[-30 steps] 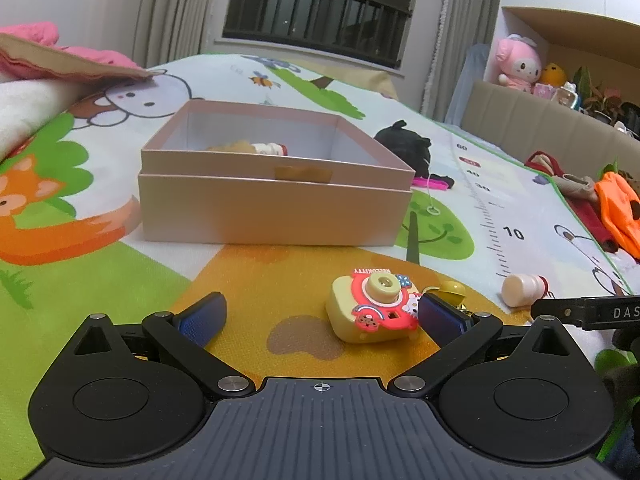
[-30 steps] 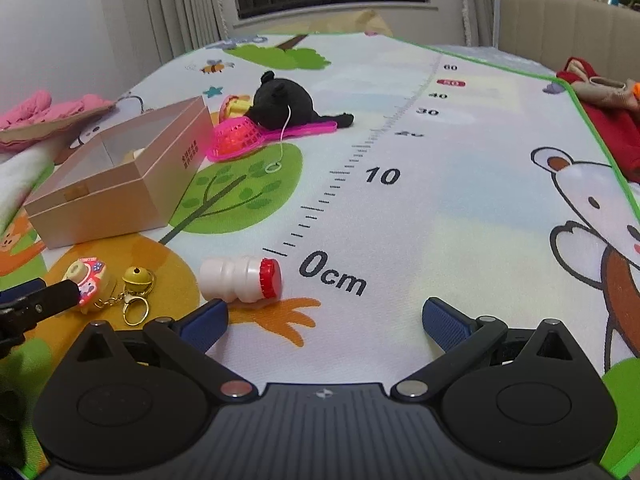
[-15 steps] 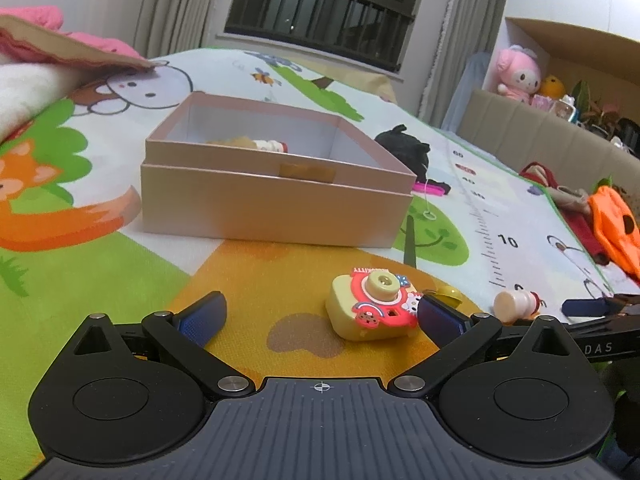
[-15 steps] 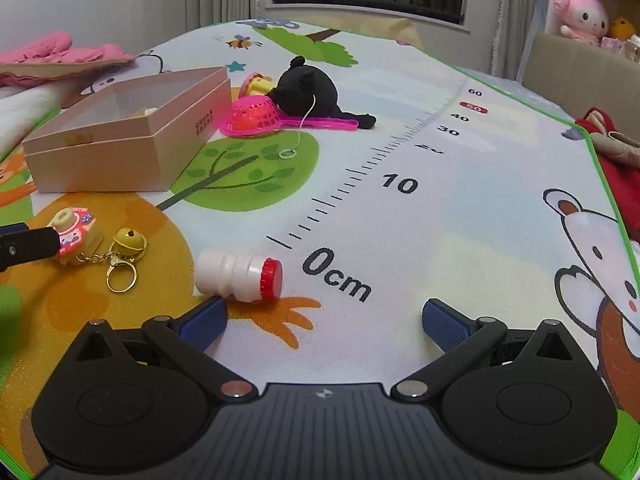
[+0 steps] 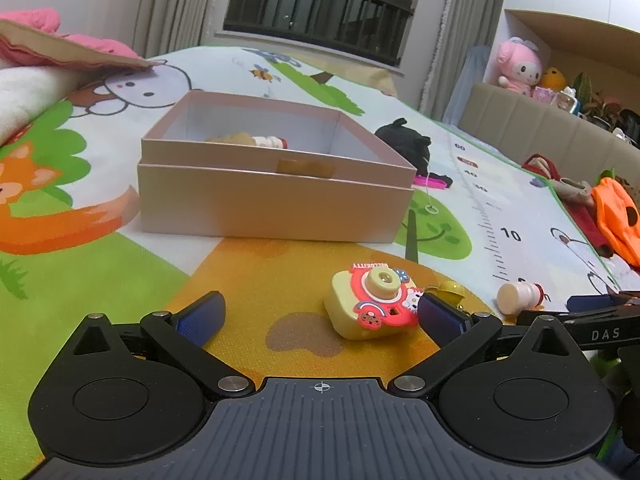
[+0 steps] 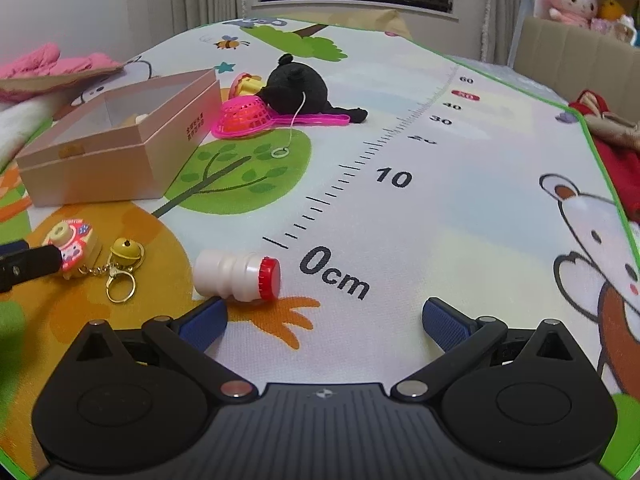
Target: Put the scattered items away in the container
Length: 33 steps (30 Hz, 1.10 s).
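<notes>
An open pink box sits on the play mat and holds a few small toys; it also shows in the right wrist view. A yellow and red toy camera with a gold bell keychain lies just inside my open left gripper, close to its right finger. A white bottle with a red cap lies on its side just ahead of the left finger of my open, empty right gripper. The bottle also shows in the left wrist view.
A black plush toy, a pink toy strainer and a small yellow toy lie beyond the box. Red and orange cloth items lie at the mat's right edge. Pink bedding lies at the far left.
Both grippers have moved slightly forward and stayed open. The bottle now lies nearer the right gripper's left finger. The toy camera stays between the left fingers.
</notes>
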Each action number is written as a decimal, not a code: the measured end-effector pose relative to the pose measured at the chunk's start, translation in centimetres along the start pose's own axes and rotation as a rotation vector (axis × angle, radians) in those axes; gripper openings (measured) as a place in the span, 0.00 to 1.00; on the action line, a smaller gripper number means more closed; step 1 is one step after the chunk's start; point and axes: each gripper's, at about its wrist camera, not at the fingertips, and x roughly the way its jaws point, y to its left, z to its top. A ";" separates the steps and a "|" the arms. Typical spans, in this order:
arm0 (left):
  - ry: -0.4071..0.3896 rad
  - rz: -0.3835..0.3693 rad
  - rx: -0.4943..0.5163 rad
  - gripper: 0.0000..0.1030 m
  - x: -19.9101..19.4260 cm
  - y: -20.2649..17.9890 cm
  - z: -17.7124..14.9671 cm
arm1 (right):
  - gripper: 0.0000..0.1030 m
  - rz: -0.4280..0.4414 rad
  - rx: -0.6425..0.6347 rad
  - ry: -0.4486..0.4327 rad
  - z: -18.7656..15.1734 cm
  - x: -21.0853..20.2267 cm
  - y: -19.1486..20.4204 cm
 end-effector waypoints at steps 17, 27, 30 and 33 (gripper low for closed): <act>0.020 0.034 0.139 1.00 -1.8 -3.0 0.5 | 1.00 -0.057 -0.045 -0.089 -2.0 -1.4 1.4; 0.034 0.102 0.197 0.83 0.4 -5.8 0.8 | 1.00 -0.060 -0.055 -0.133 -2.6 -1.8 1.5; 0.072 0.105 0.198 0.67 1.6 -5.5 1.0 | 0.99 -0.041 -0.078 -0.158 -2.8 -2.4 1.6; 0.061 0.085 0.205 0.65 1.5 -5.2 1.2 | 0.87 0.027 -0.088 -0.160 -2.1 -3.1 1.8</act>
